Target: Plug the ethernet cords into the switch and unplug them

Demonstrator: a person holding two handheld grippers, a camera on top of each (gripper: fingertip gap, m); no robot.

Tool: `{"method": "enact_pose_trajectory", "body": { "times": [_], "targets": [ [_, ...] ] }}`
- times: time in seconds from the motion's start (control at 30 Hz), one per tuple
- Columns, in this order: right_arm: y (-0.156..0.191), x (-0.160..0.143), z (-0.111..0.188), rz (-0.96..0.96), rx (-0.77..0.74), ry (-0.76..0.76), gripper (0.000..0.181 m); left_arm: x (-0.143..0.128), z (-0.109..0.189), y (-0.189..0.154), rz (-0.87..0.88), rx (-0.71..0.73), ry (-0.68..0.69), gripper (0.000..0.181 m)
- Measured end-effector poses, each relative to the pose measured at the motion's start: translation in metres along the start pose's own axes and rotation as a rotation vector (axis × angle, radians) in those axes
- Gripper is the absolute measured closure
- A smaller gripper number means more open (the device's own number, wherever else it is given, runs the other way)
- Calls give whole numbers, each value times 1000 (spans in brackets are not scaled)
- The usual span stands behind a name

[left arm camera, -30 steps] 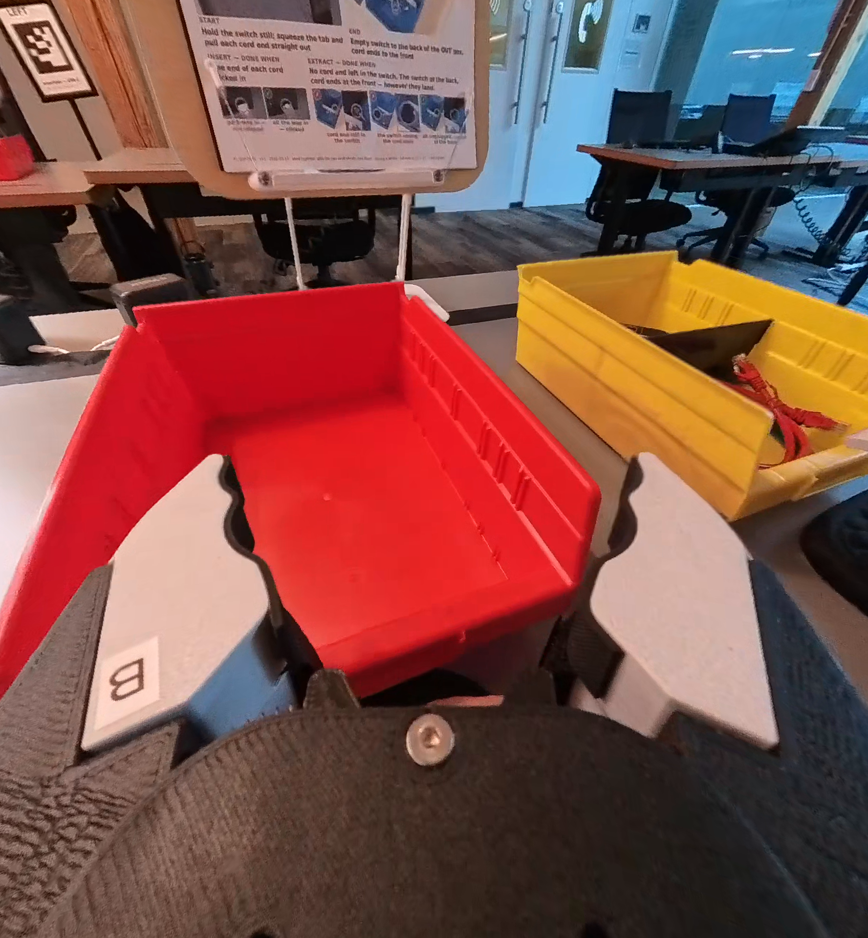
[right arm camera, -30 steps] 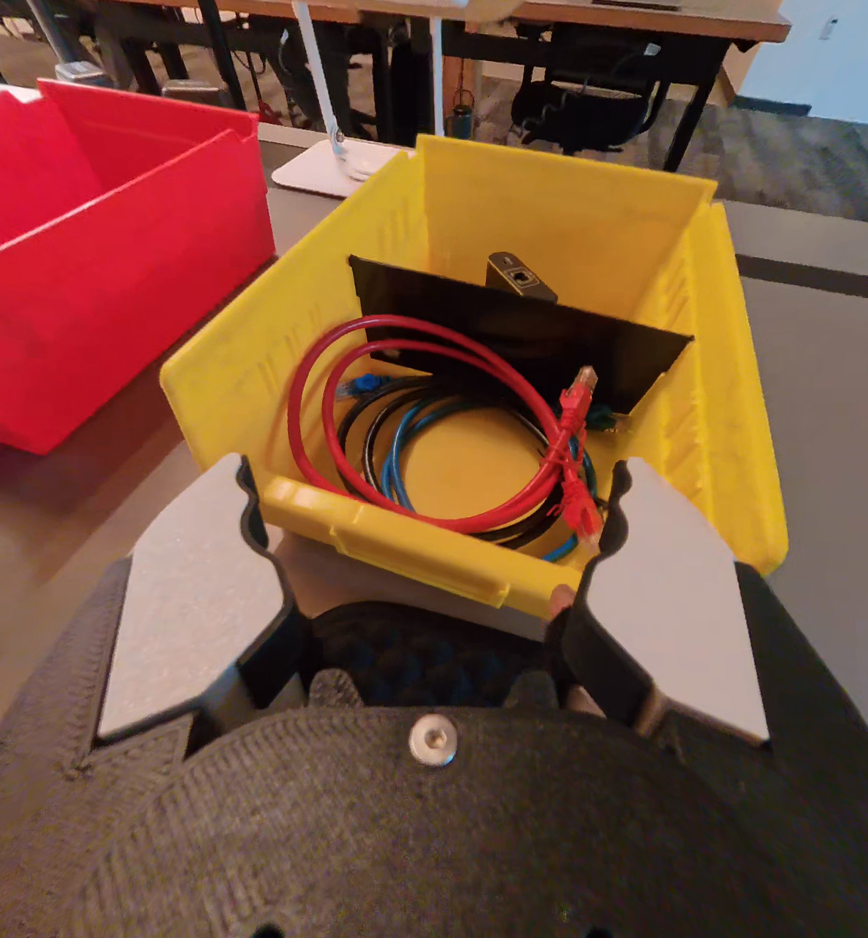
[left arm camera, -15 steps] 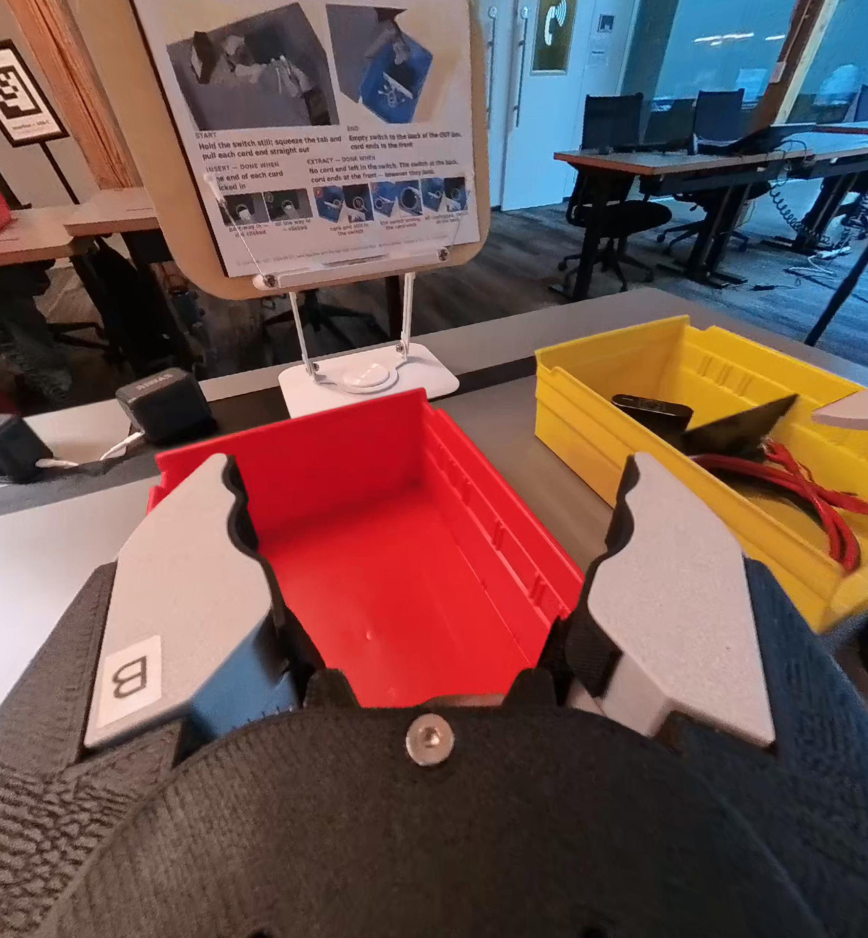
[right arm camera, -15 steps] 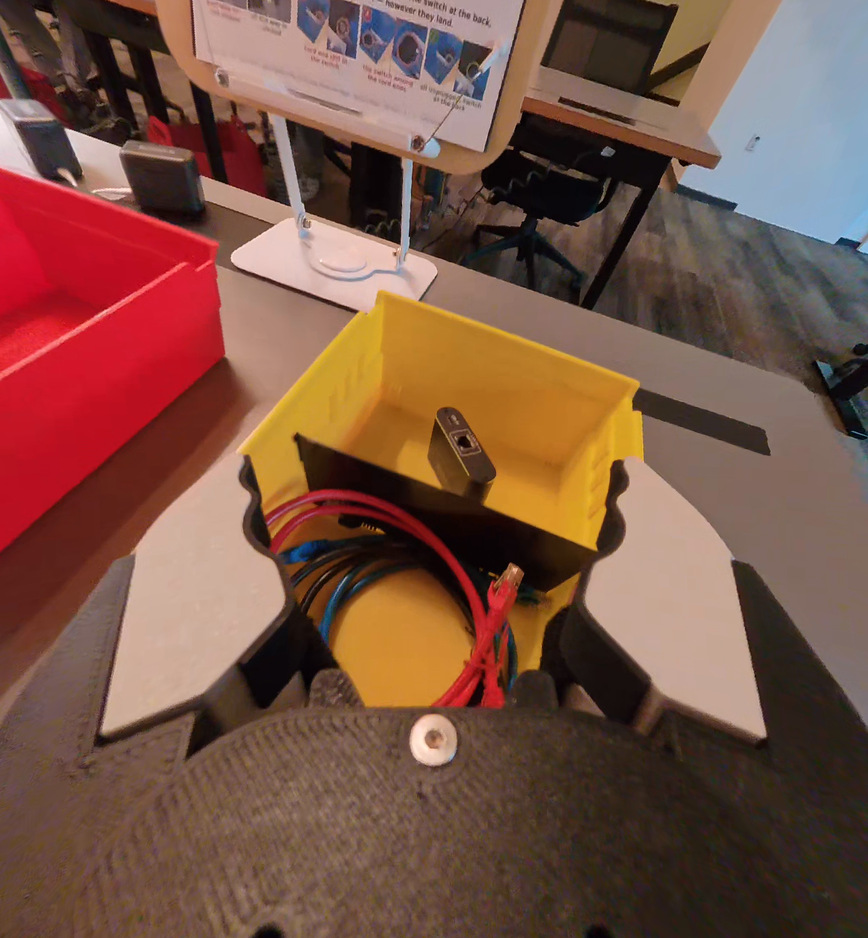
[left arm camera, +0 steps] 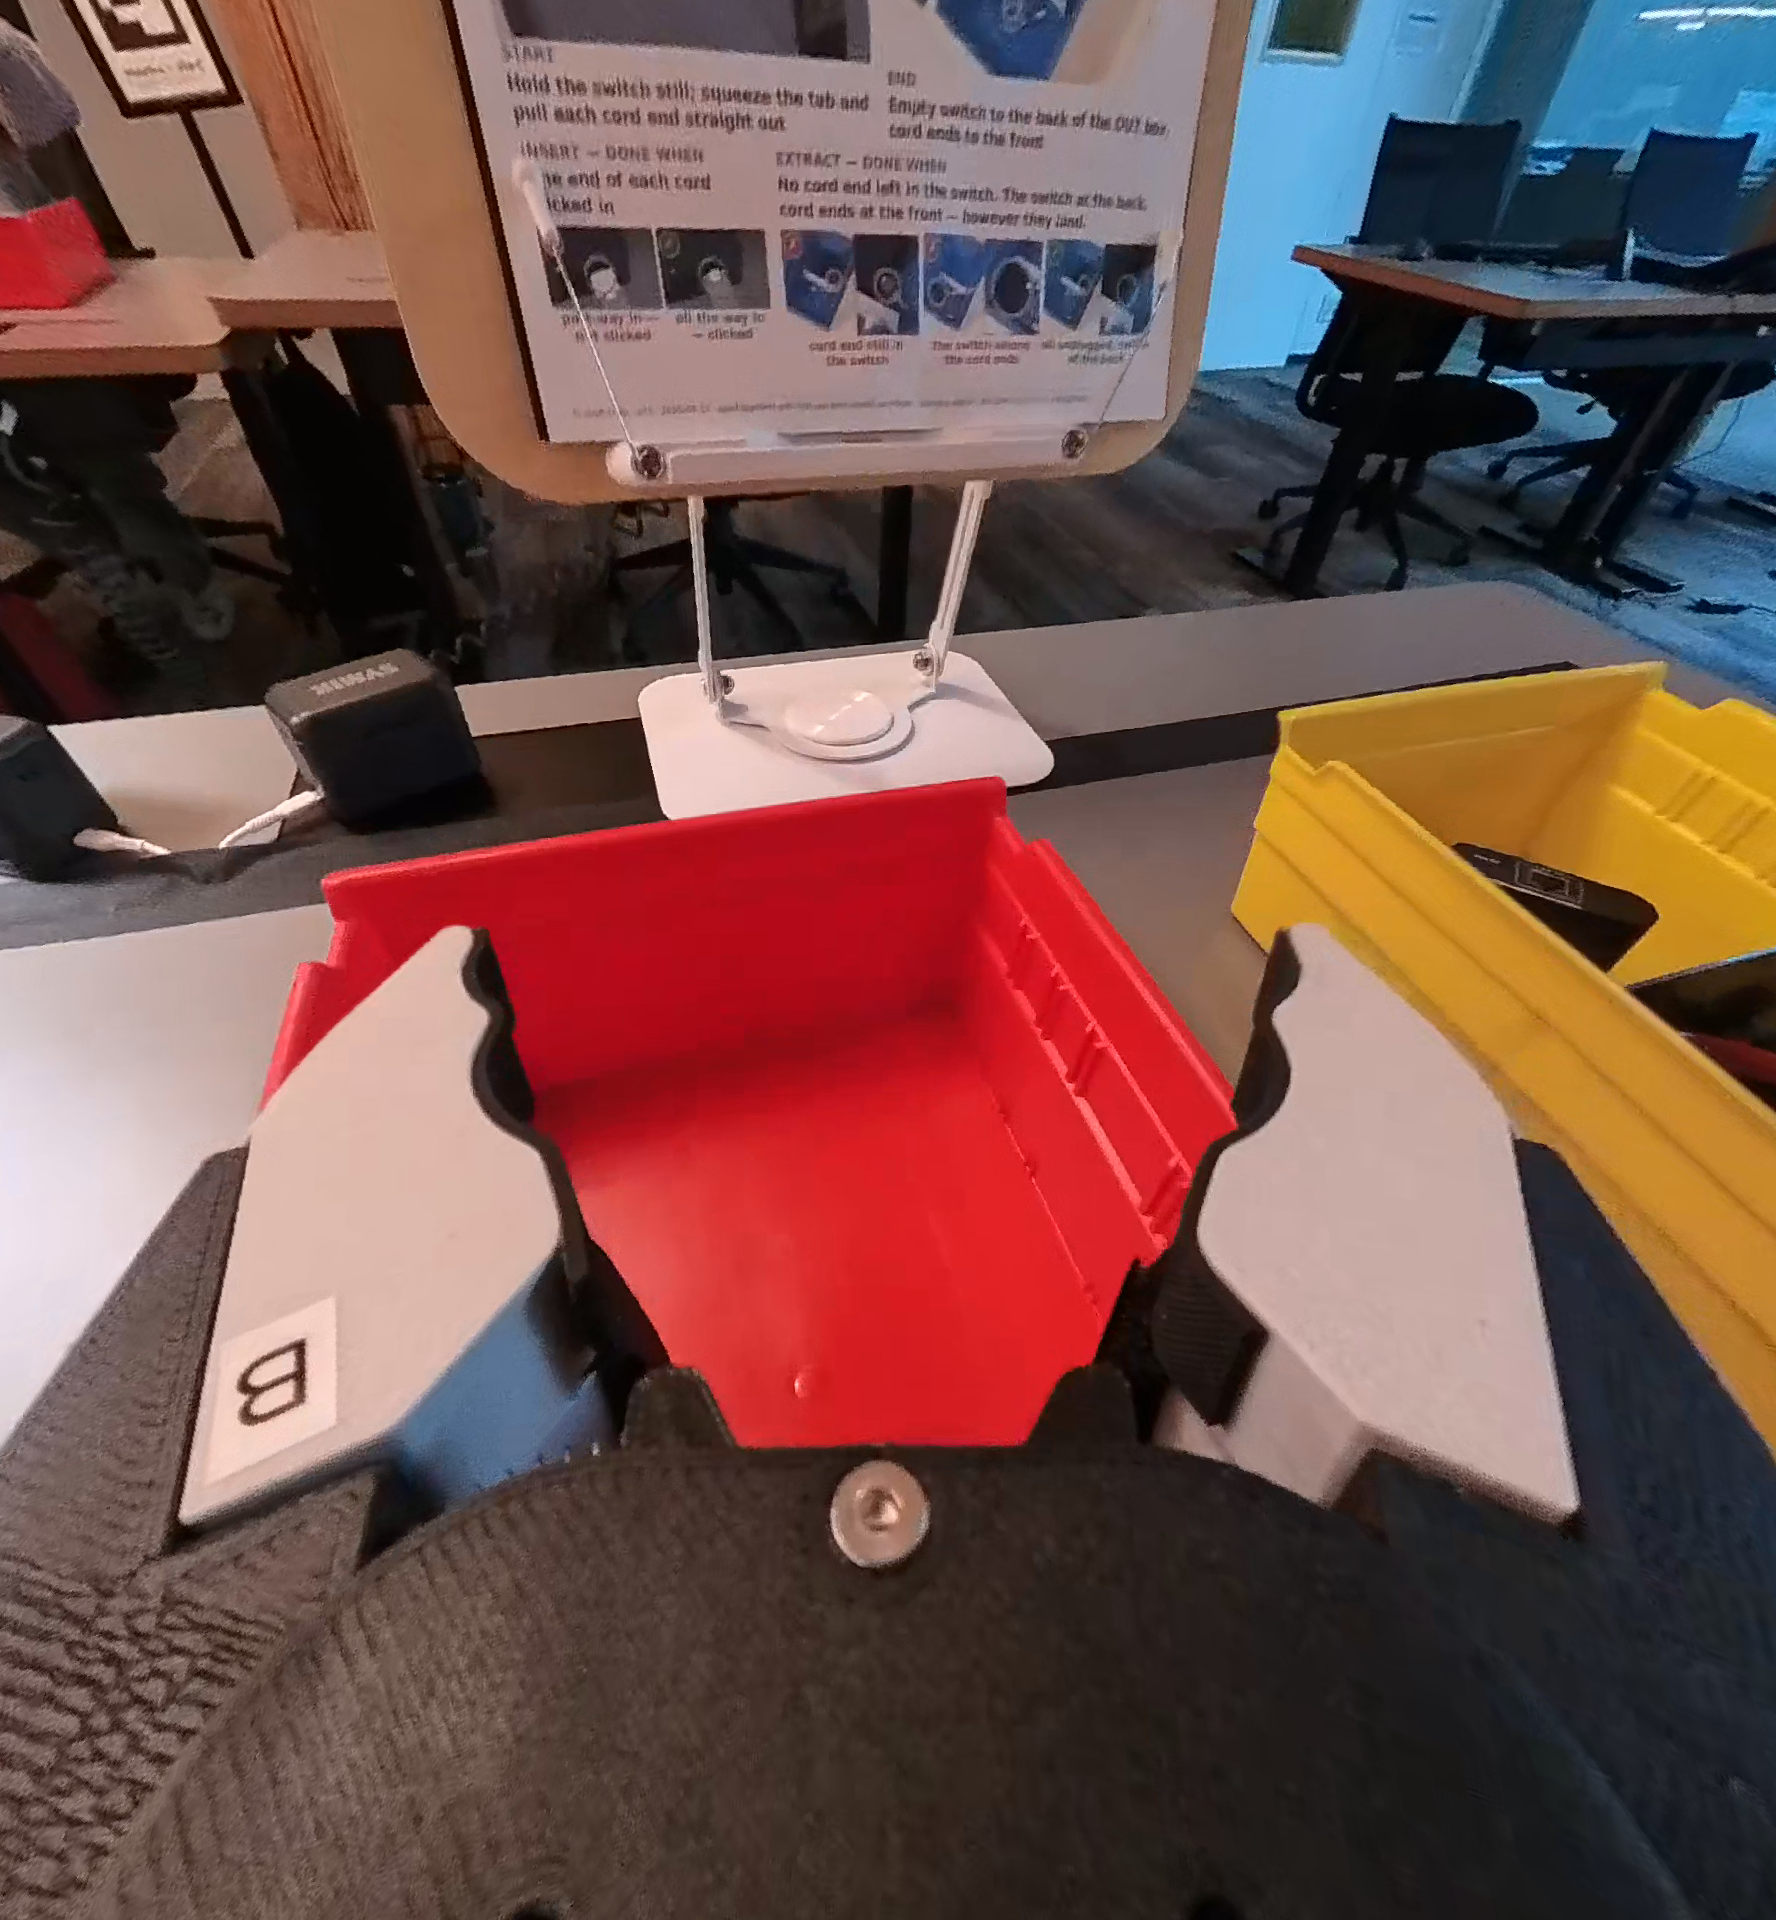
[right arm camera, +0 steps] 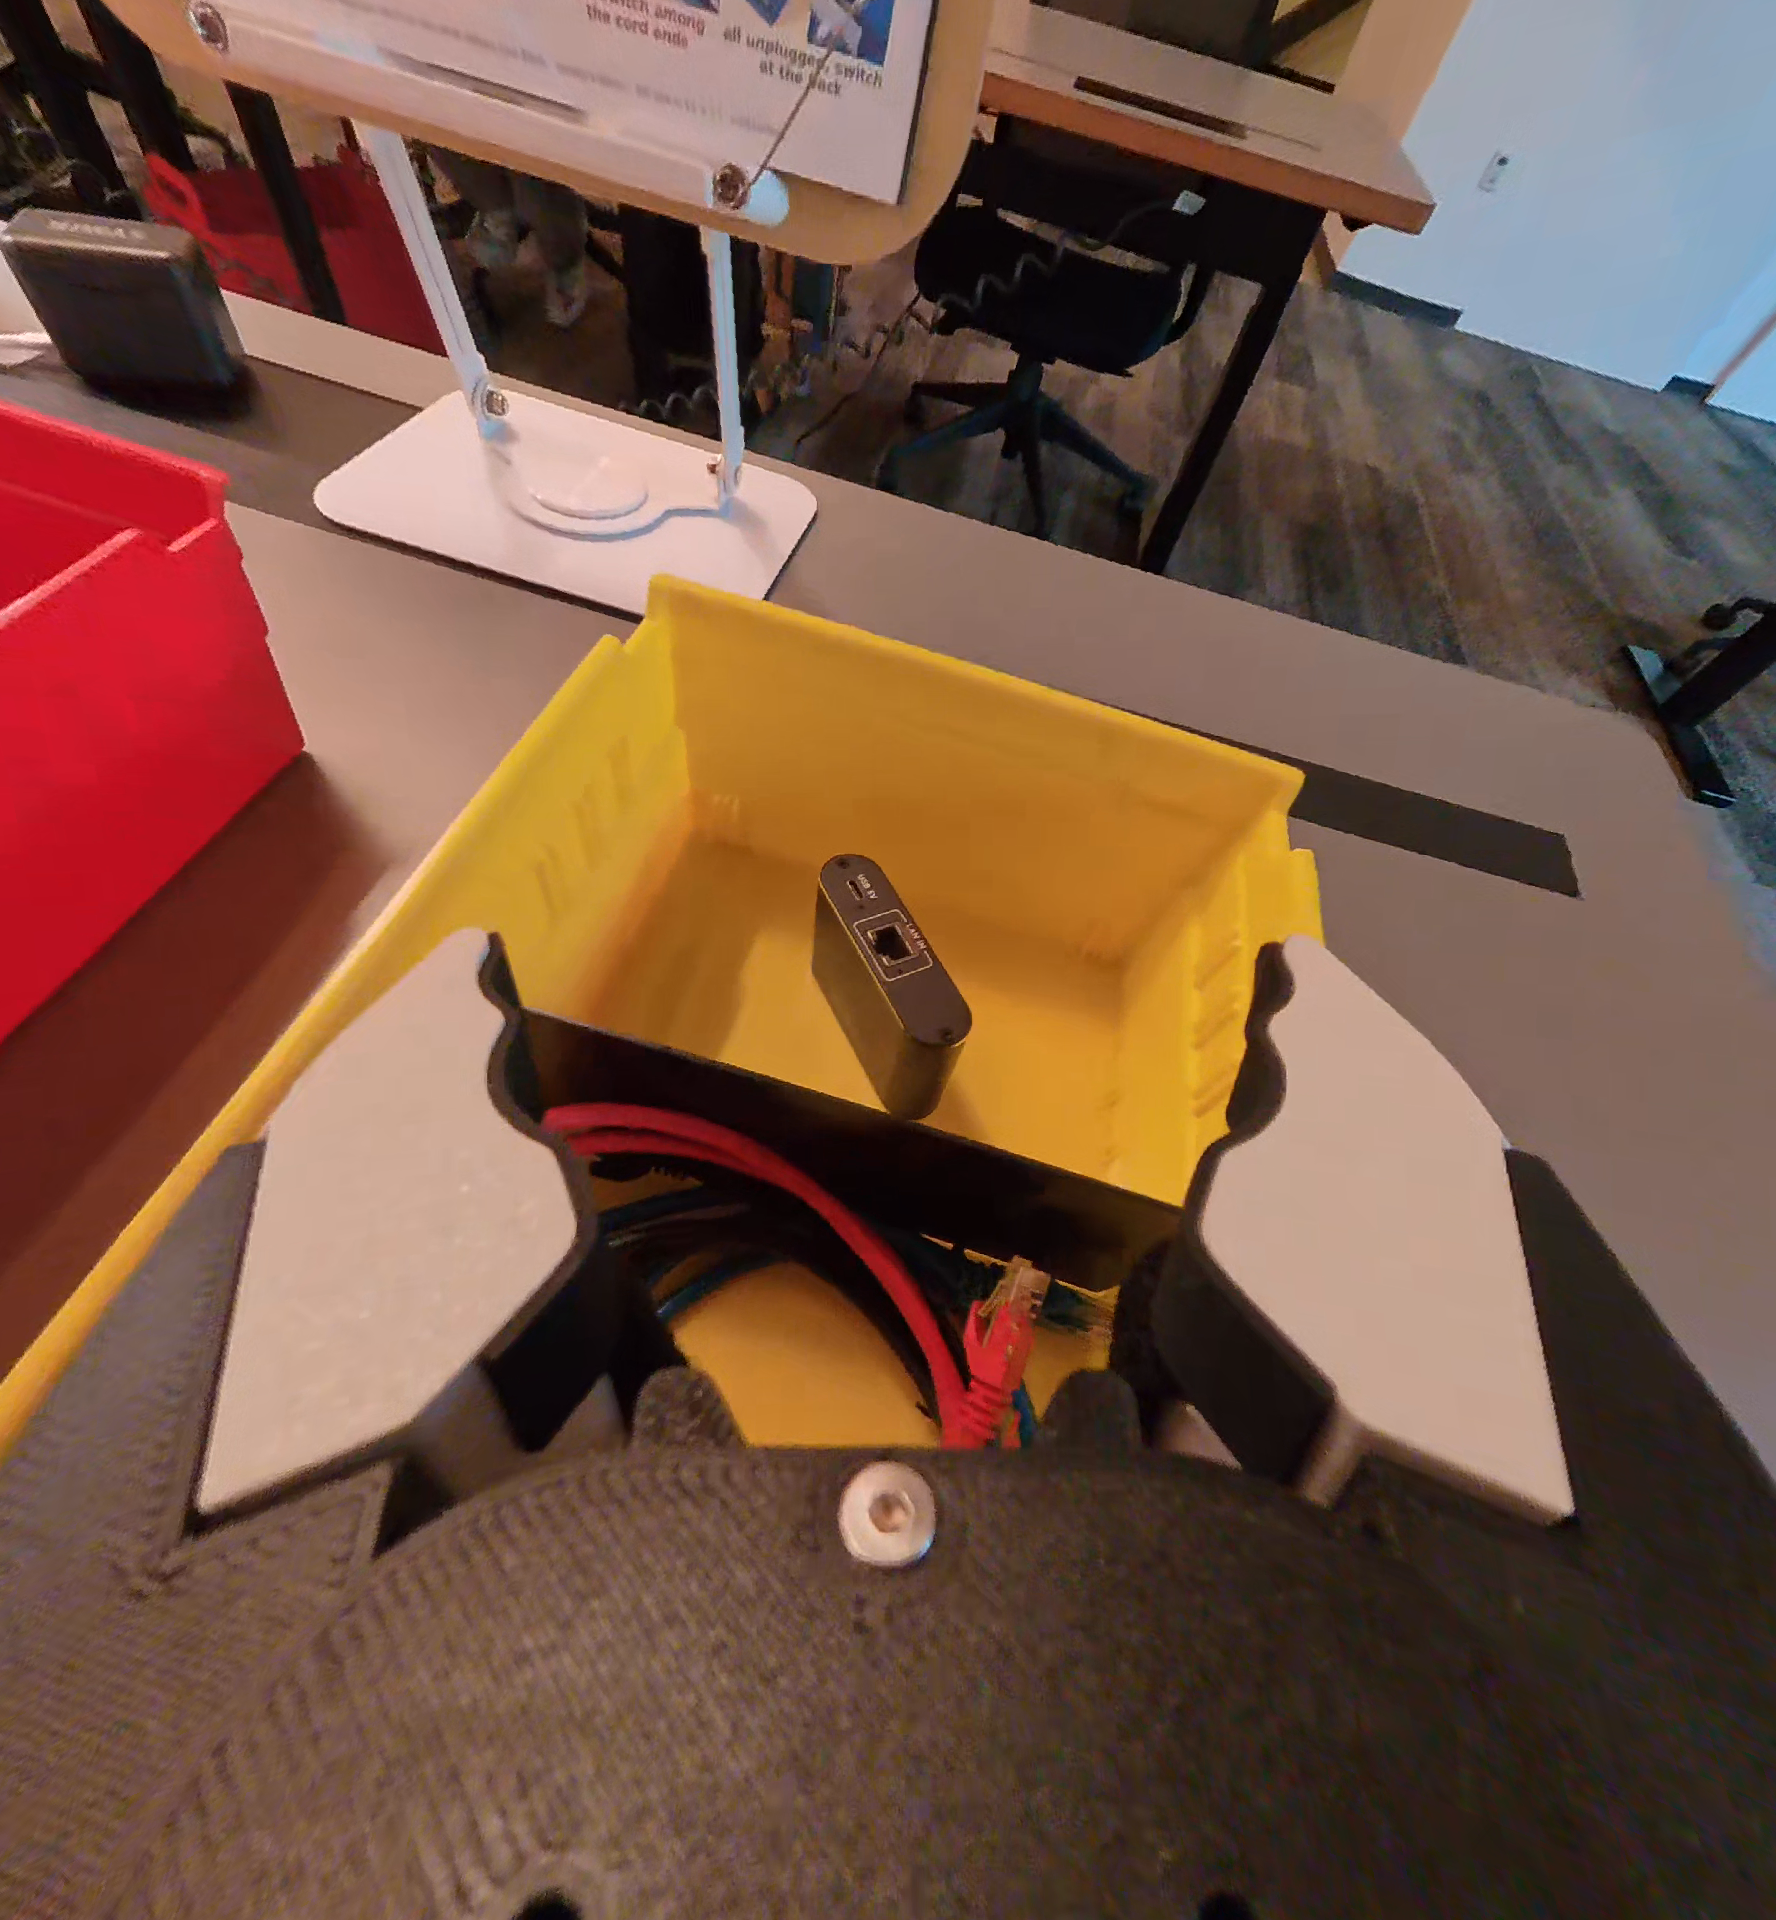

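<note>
Both grippers spread wide and empty, one over each bin.

Right gripper hangs with jaws far apart above the yellow bin, touching nothing; the black switch, with small white printing beside its port, lies in the back compartment behind a black divider, while red, blue and black ethernet cords coil in the front one. Left gripper, equally wide, one finger bearing a lettered sticker, hovers over the red bin. Beyond stands a printed instruction sheet on a white stand.
</note>
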State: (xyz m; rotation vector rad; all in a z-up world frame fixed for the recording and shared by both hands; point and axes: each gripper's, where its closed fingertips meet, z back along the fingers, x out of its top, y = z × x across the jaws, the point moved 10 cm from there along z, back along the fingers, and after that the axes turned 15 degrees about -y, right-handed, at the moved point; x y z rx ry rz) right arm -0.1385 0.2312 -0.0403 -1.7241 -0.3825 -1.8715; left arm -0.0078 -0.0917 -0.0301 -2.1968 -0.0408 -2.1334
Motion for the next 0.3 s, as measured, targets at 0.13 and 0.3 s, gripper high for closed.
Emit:
{"method": "enact_pose_trajectory", "body": {
  "times": [0.13,0.3],
  "targets": [
    [2,-1,0,10,0,7,51,-5,0,0,-38,9,21,49],
    [5,-7,9,19,1,5,51,-11,8,-4,-44,7,16,49]
  ]
}}
